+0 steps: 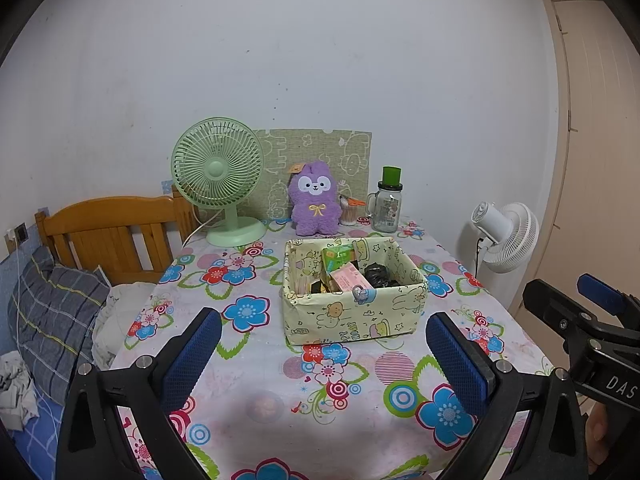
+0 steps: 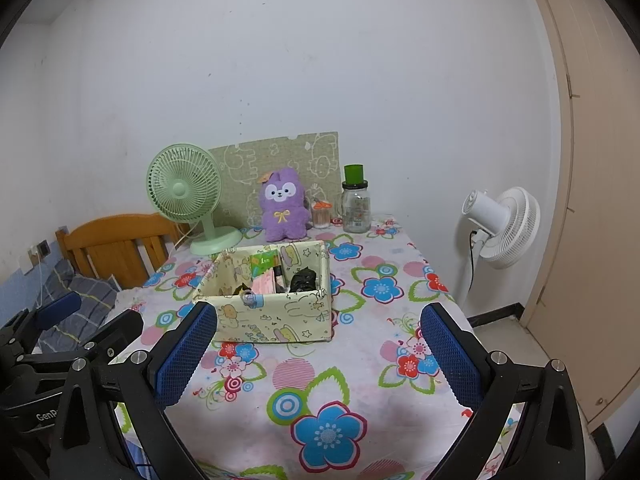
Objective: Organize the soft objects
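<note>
Left gripper point(image 1: 324, 356) and right gripper point(image 2: 318, 354) fill the lower frame, jaws spread wide, holding nothing, above the floral tablecloth point(image 1: 256, 408). Purple plush toy point(image 1: 315, 200) sits upright, centre frame, at the table's far edge behind the yellow fabric box point(image 1: 352, 316). This fits either tidying finished or plush awaiting pickup; undecidable.

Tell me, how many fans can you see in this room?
2. A green desk fan stands on the table, left of the purple plush; a white fan stands right of the table.
</note>
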The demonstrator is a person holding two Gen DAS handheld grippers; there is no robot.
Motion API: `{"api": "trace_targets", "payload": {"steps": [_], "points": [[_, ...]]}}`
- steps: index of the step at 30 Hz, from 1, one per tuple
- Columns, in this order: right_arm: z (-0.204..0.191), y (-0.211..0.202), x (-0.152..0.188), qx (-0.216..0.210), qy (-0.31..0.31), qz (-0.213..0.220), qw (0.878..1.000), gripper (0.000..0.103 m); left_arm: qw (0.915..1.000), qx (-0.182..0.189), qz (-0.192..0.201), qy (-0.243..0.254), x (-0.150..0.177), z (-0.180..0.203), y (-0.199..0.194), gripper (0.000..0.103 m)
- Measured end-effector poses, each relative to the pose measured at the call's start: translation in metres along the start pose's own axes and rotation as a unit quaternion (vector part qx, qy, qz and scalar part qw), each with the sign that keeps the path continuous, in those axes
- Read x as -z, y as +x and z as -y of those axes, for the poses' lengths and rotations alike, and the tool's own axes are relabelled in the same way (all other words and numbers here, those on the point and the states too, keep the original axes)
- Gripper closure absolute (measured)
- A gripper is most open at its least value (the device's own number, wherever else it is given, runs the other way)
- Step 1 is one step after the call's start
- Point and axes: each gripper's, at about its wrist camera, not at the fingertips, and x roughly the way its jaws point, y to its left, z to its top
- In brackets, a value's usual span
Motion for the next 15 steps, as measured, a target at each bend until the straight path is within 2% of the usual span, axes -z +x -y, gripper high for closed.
{"api": "trace_targets", "payload": {"steps": [15], "points": [[-0.0002, -0.0002, 0.0025, -0.003, -0.002, -0.001, 1.000, 0.000, 1.0000, -0.005, 0.000, 0.004, 0.0004, 0.0011, -0.0010, 0.000]]}}
